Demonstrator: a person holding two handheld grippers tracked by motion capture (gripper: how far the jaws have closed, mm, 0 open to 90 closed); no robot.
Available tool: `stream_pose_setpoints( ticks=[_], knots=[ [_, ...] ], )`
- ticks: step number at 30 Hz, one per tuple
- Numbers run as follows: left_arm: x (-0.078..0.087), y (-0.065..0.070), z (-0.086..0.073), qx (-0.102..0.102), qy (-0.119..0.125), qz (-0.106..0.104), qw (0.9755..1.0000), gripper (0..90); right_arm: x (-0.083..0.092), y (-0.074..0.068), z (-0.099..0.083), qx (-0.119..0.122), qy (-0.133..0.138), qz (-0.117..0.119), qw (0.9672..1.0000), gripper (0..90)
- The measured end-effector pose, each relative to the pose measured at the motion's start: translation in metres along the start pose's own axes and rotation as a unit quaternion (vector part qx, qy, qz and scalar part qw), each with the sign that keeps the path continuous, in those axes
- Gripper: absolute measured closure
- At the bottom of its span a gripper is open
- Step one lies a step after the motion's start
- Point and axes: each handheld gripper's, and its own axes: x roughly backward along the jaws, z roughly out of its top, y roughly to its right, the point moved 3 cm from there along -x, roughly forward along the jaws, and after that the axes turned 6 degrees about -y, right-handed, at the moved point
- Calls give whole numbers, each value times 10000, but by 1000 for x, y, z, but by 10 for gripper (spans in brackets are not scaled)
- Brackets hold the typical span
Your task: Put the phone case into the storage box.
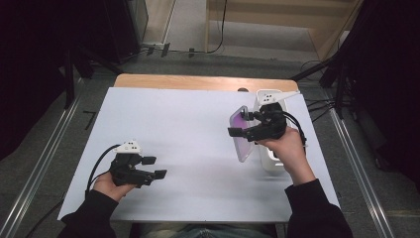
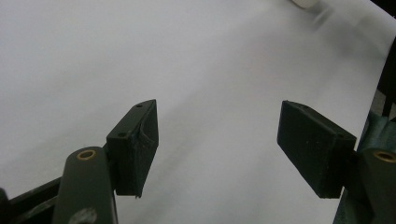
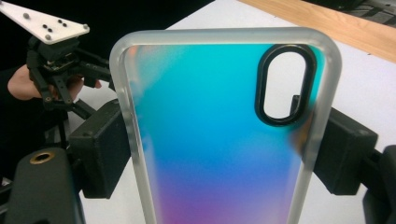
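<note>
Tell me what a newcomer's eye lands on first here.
The phone case, frosted at the rim and shading from teal to purple, stands clamped by its side edges in the right gripper at the table's right. The left gripper hovers open over the bare white tabletop at lower left.

No lettering, label, brand mark or number reads anywhere I look: the phone case [image 3: 219, 140] between my fingers is bare colour, the worktop [image 1: 188, 129] is plain white, and the white tray [image 1: 270, 161] beside me carries no print.
</note>
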Motion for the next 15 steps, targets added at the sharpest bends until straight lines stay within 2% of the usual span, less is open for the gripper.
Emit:
stream_pose_setpoints(
  ticks=[9,15],
  knots=[
    [3,-2,-4,95,31,6,9999,292,8,11,0,-85,52,-182,9998,156],
    [3,-3,-5,88,18,27,10000,292,18,20,-1,-203,143,-259,9994,156]
  ],
)
